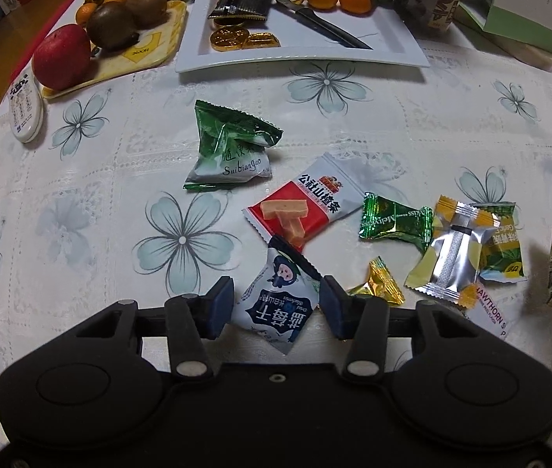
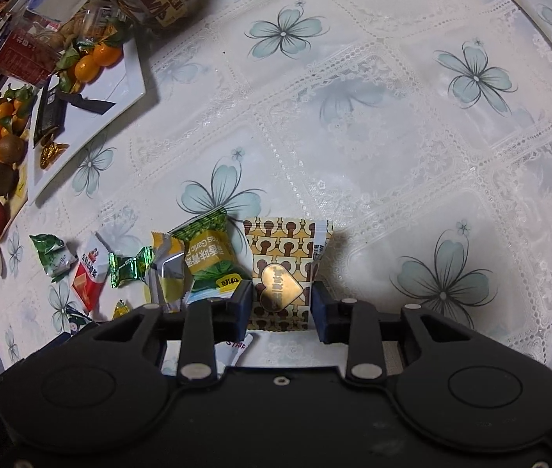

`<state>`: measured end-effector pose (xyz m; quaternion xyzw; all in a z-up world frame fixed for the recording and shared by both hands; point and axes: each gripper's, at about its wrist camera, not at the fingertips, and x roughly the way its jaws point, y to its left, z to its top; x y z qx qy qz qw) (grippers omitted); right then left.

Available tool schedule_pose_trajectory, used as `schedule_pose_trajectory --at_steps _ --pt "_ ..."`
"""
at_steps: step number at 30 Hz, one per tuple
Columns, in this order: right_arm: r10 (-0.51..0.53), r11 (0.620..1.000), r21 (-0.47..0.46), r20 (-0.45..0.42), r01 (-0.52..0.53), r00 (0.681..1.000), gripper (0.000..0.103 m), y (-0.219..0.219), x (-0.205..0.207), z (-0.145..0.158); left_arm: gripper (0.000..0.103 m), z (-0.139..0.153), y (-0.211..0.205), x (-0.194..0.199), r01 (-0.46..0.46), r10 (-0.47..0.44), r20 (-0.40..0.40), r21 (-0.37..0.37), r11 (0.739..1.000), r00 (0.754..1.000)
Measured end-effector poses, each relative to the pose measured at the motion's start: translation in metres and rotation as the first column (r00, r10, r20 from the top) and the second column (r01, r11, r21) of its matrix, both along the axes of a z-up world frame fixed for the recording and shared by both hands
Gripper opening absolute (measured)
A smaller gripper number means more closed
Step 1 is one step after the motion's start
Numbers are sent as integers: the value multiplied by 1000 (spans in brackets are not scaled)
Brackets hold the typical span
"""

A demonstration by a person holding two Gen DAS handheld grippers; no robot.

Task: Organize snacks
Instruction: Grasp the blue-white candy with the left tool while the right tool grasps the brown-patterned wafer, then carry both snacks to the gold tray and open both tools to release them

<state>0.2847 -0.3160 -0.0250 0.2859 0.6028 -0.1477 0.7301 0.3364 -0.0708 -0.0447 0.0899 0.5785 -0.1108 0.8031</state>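
Observation:
My left gripper (image 1: 276, 304) points down at the flowered tablecloth, shut on a blue-and-white snack packet (image 1: 276, 308) that lies tilted between its pads. My right gripper (image 2: 281, 304) is shut on a brown mushroom-patterned packet (image 2: 281, 269) with a gold heart, standing upright on the cloth. Loose snacks lie between the two: a green Suibianguo packet (image 1: 229, 148), a red-and-white hawthorn packet (image 1: 307, 202), a green foil candy (image 1: 393, 220), a silver-and-yellow packet (image 1: 455, 249), a green-and-yellow pea packet (image 2: 209, 261) and a small gold candy (image 1: 381, 284).
A white plate (image 1: 393, 46) at the back holds a knife (image 1: 326, 25), gold coins (image 1: 229, 37), a black packet and tangerines. Left of it a yellow tray (image 1: 151, 50) carries an apple (image 1: 63, 56) and kiwis. A remote (image 1: 26, 109) lies near the left edge. Boxes (image 1: 529, 7) stand back right.

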Motion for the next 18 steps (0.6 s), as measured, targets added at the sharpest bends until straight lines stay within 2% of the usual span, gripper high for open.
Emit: schedule_pose_trajectory --at_steps 3,6,12,14,16,18 --pt "14 1000 -3 8 -14 1000 34 0 -2 2 57 -2 -1 -1 8 -8 -1 16 1000 1000" --pt "22 1000 -1 6 -22 1000 34 -1 -4 3 57 -9 1 0 8 -7 -46 19 1000 999" --pt "16 1000 2 5 -16 1000 34 -4 -5 4 56 -11 2 -3 1 1 -57 28 1000 998" --pt "24 1000 7 8 -24 1000 34 -3 -5 4 53 -12 2 -2 -12 14 -67 25 1000 998" --pt "33 999 8 11 -33 999 34 -2 -5 5 43 -11 4 -1 -33 34 -61 18 999 998" --pt "47 999 10 18 -47 999 34 0 -6 6 41 -8 6 1 -60 61 -52 6 998 997"
